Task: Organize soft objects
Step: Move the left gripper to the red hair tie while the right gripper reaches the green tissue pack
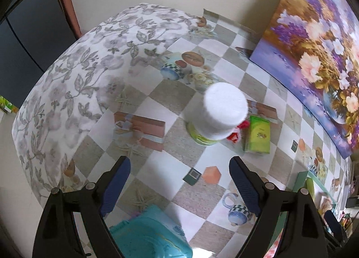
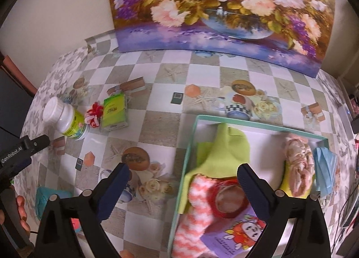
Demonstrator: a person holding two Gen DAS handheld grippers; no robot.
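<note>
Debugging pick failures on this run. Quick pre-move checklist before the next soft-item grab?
1. Left gripper open, empty: ok.
2. Right gripper open, empty: ok.
3. Red-white pompom reachable: not ok, wedged between bottle and green tissue pack.
4. Box has room: ok, white floor visible mid-box.
5. Teal object soft: cannot tell.

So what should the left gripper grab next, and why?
Probably the red-and-white pom-pom. It looks soft, yet lies outside the box, between the bottle and the green tissue pack. The left gripper is open, so it could move forward to it.
</note>
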